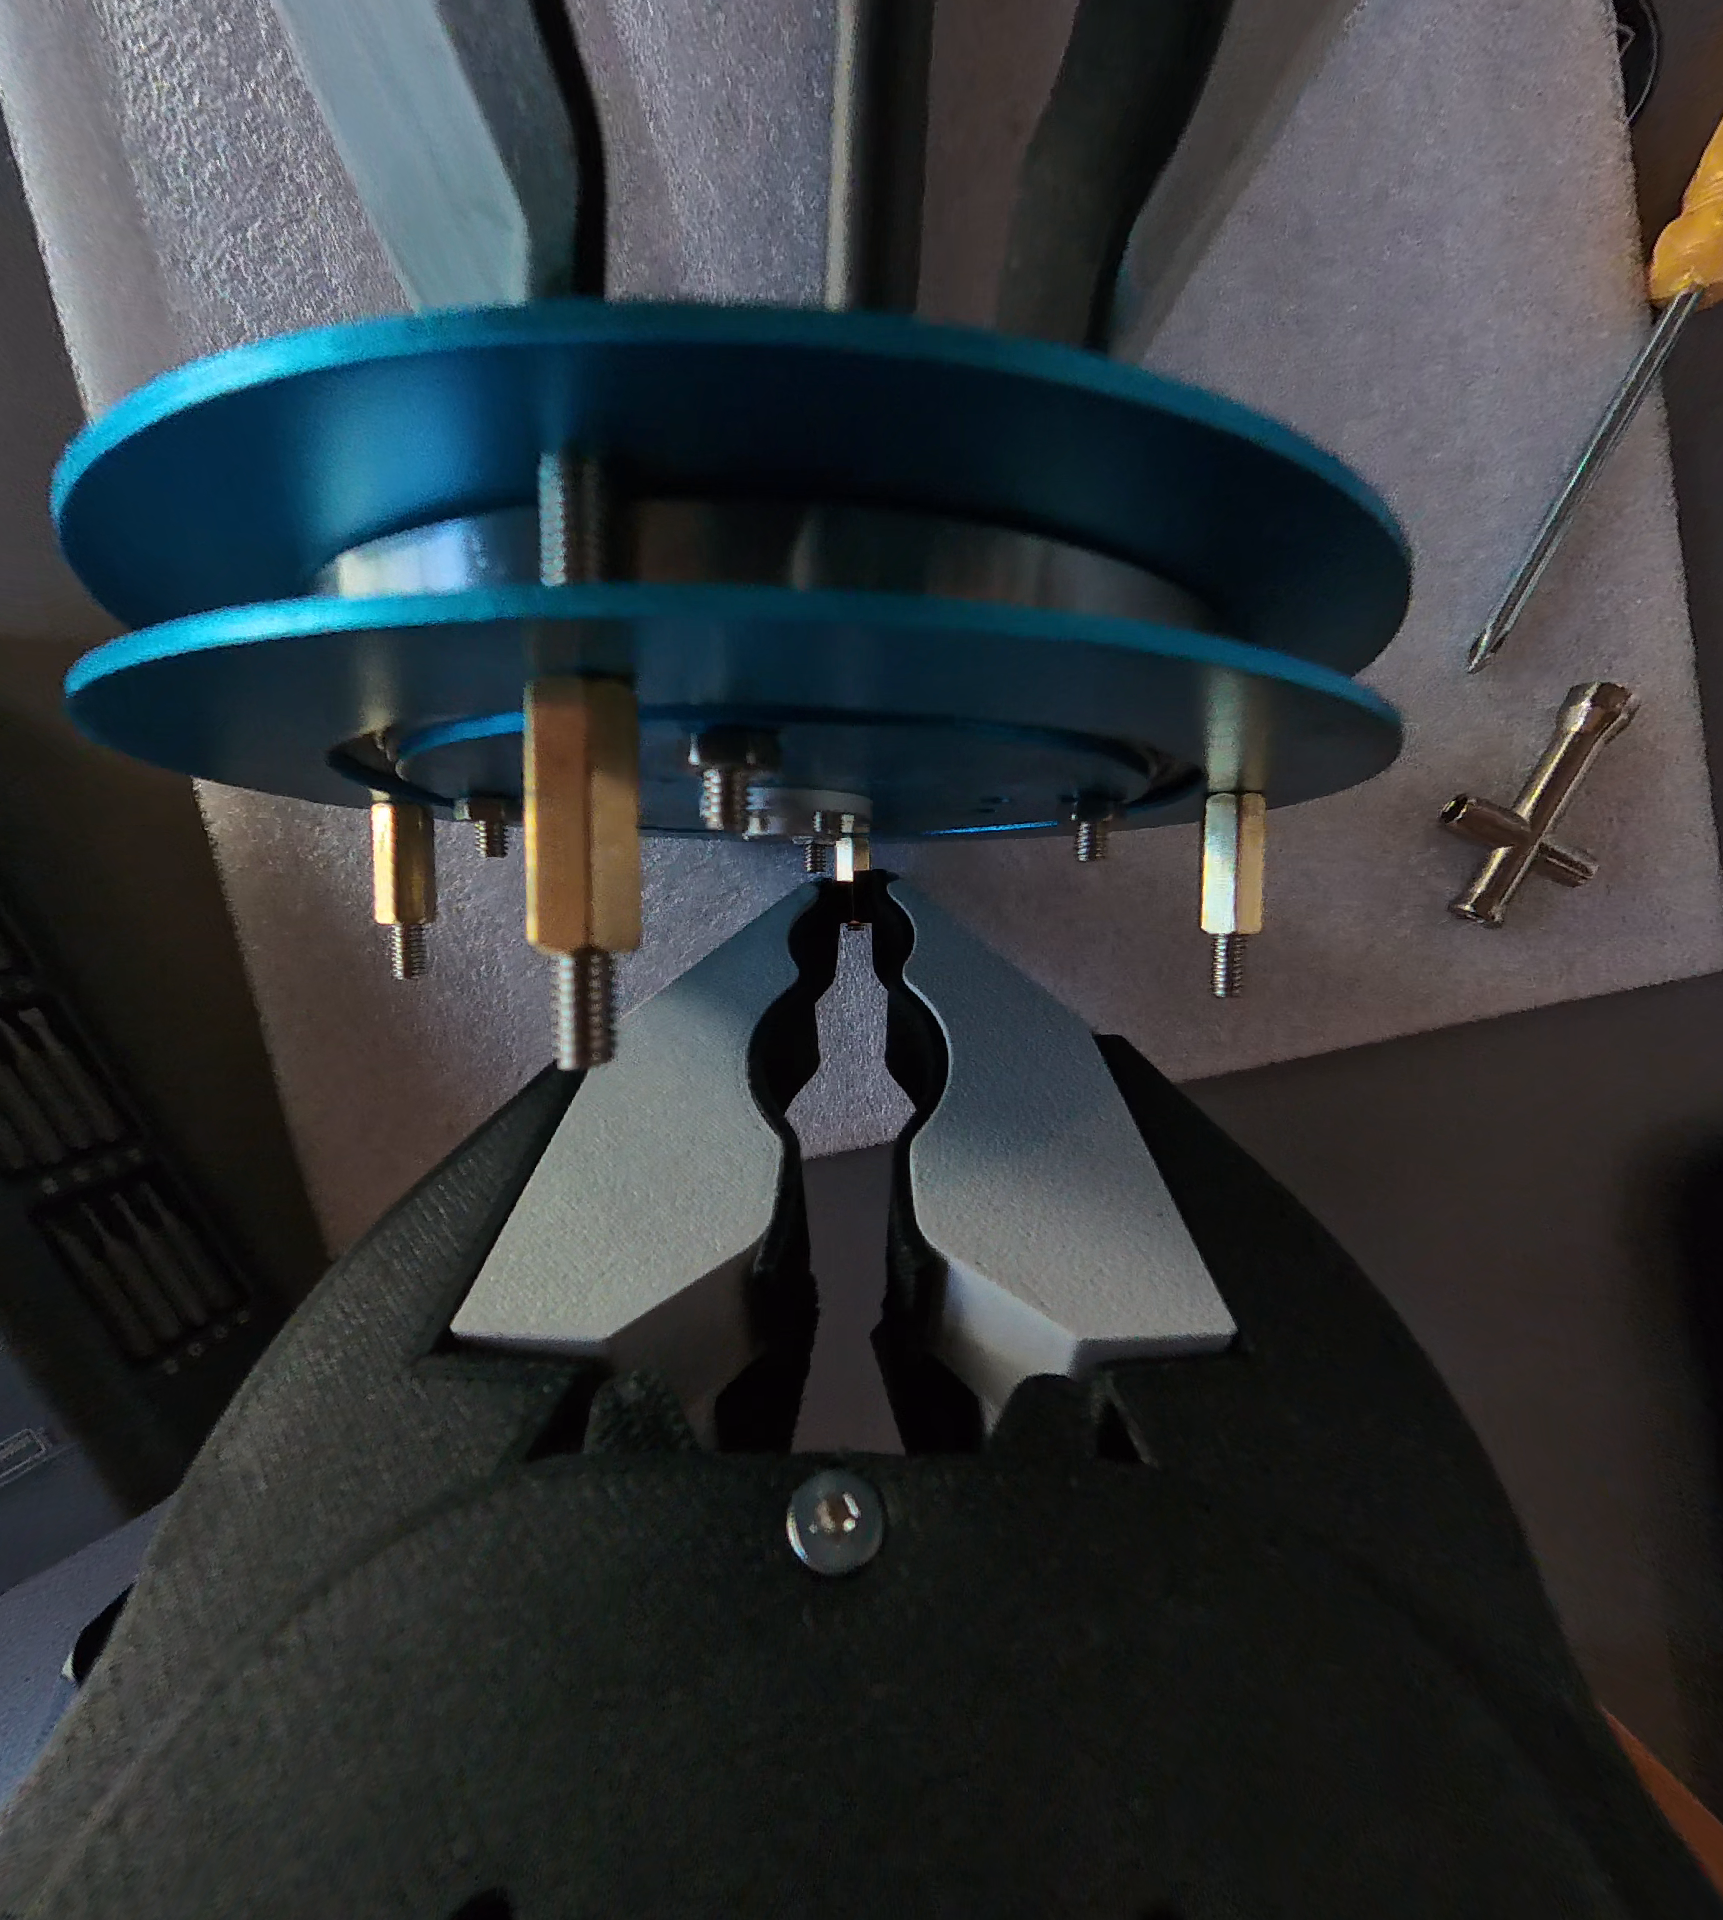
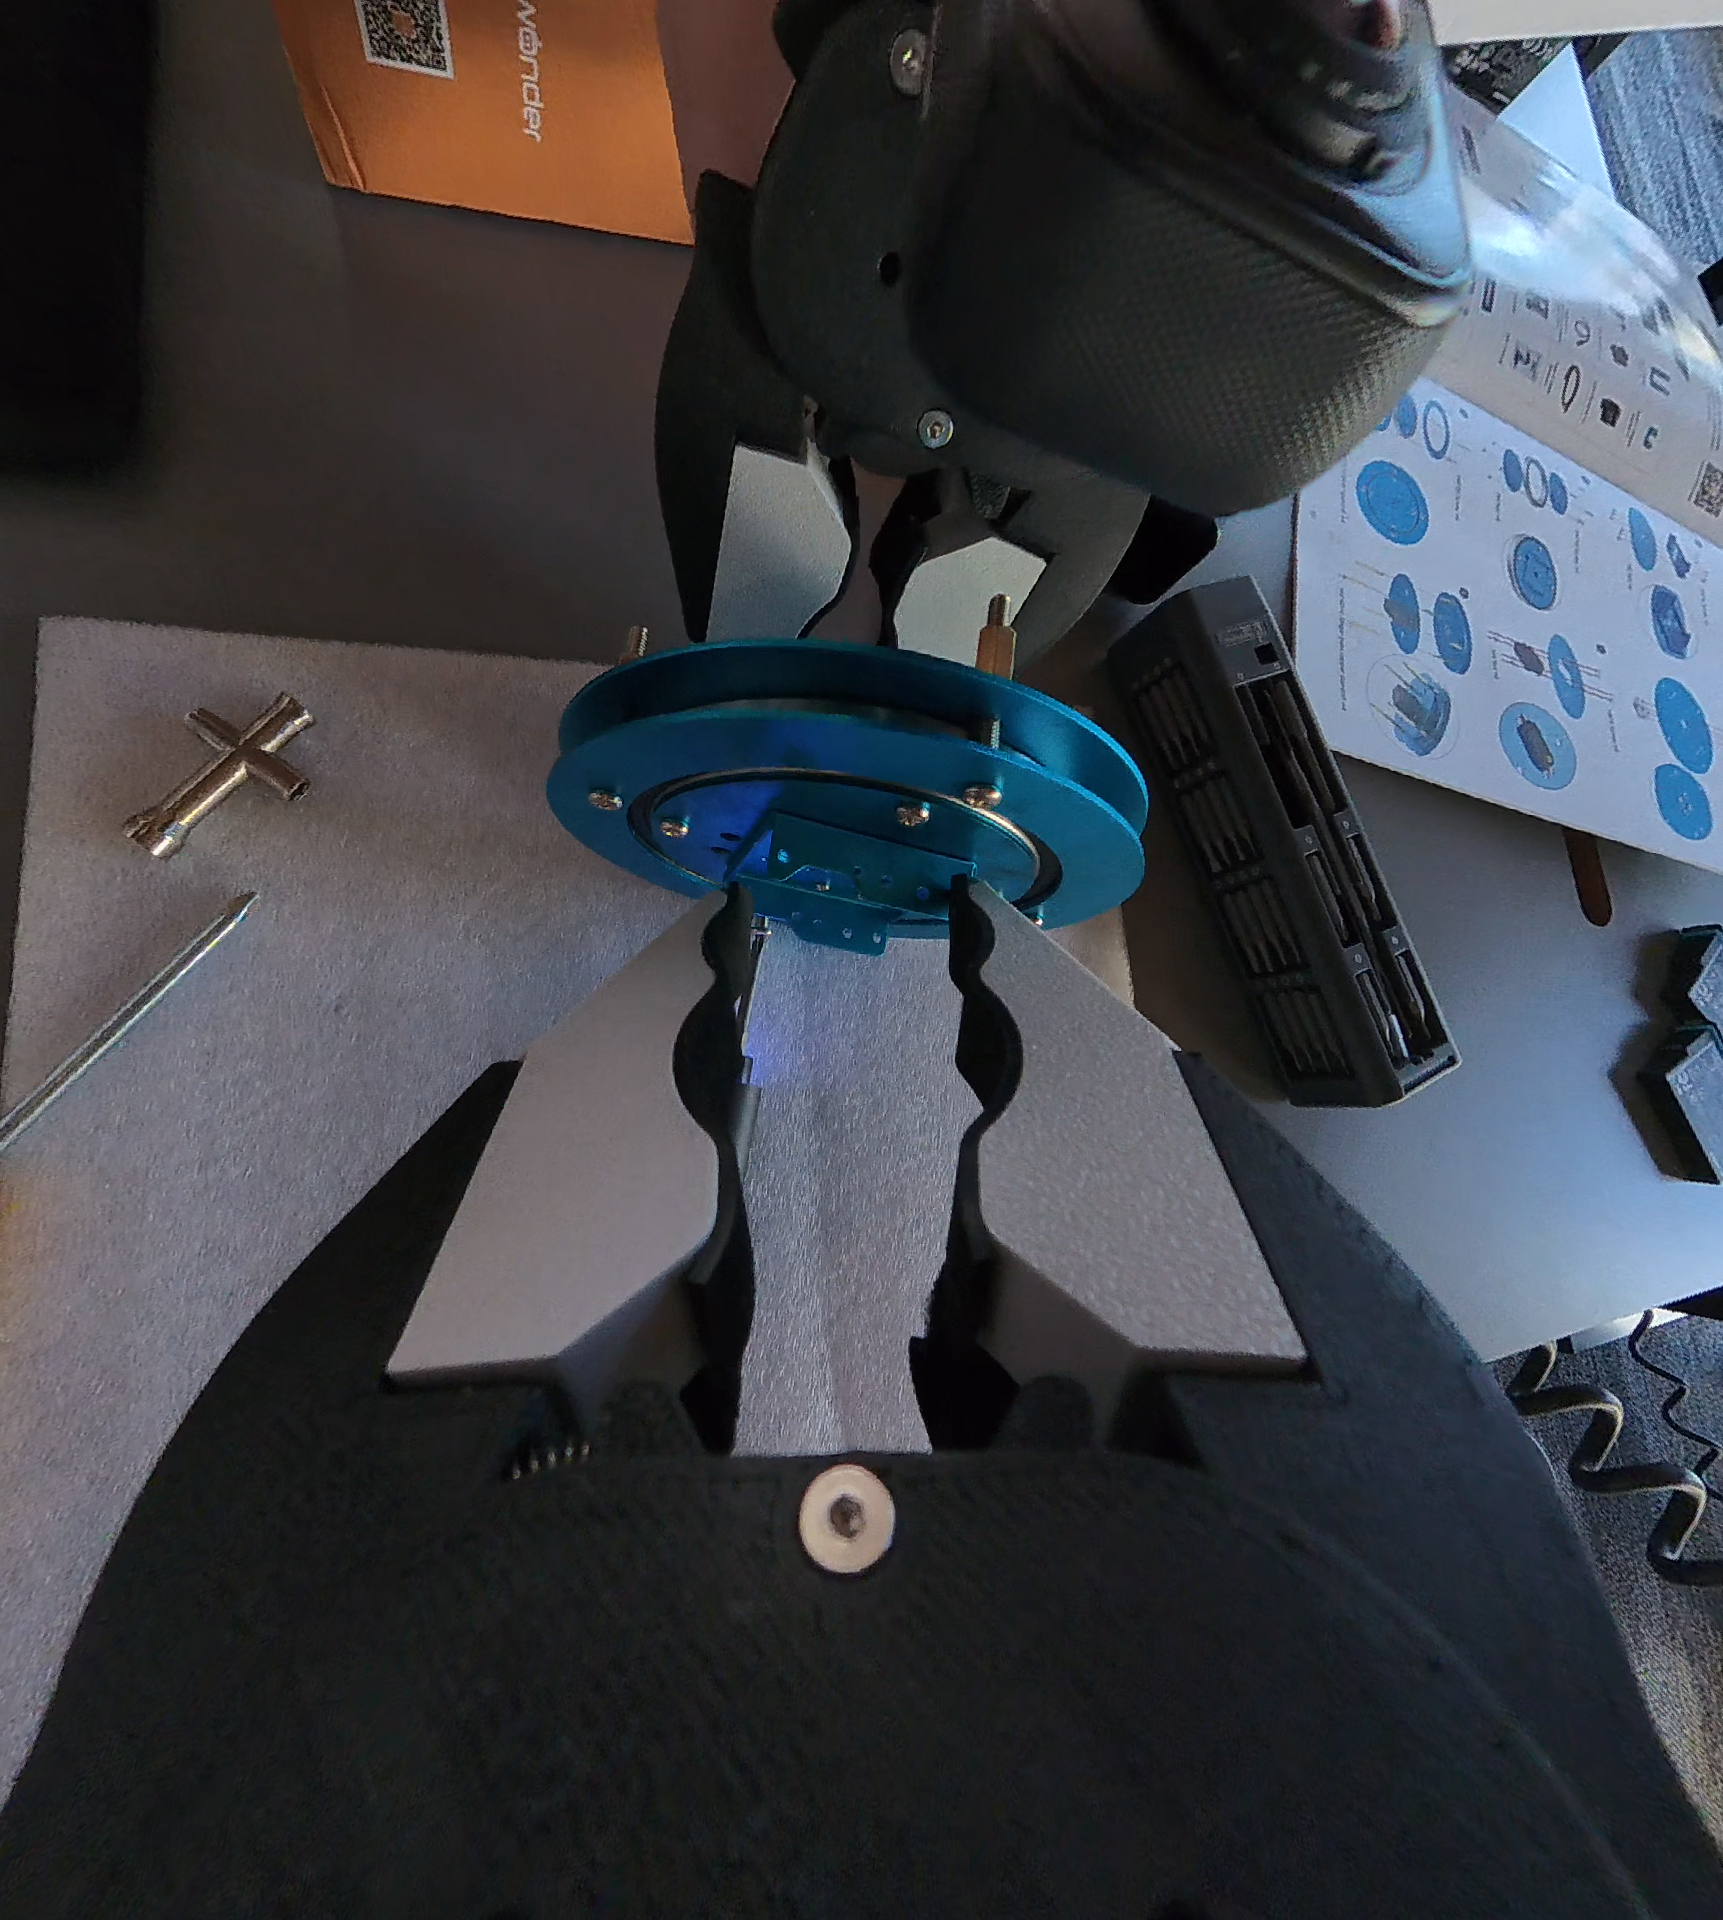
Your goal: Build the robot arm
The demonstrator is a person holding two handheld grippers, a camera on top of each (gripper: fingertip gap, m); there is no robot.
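Left gripper [image 1: 854, 902], fingers nearly together, pinches a small hex standoff [image 1: 852, 864] beneath the blue disc assembly [image 2: 841, 774]. Right gripper [image 2: 844, 906], fingers spread, clasps the assembly's blue bracket [image 2: 836, 873], holding it above the foam mat [image 2: 317, 935]; cross wrench [image 2: 223, 772] and screwdriver [image 2: 98, 1049] lie beside.

**Hidden and cropped parts around the blue disc assembly**

The blue disc assembly [image 1: 732, 582] was motion-blurred. Right of it, the screwdriver [image 1: 1667, 312] handle was cut off by the edge. Left, the bit case [image 1: 26, 1143] was cropped. Behind it, the right gripper's [image 1: 815, 291] fingertips were hidden.
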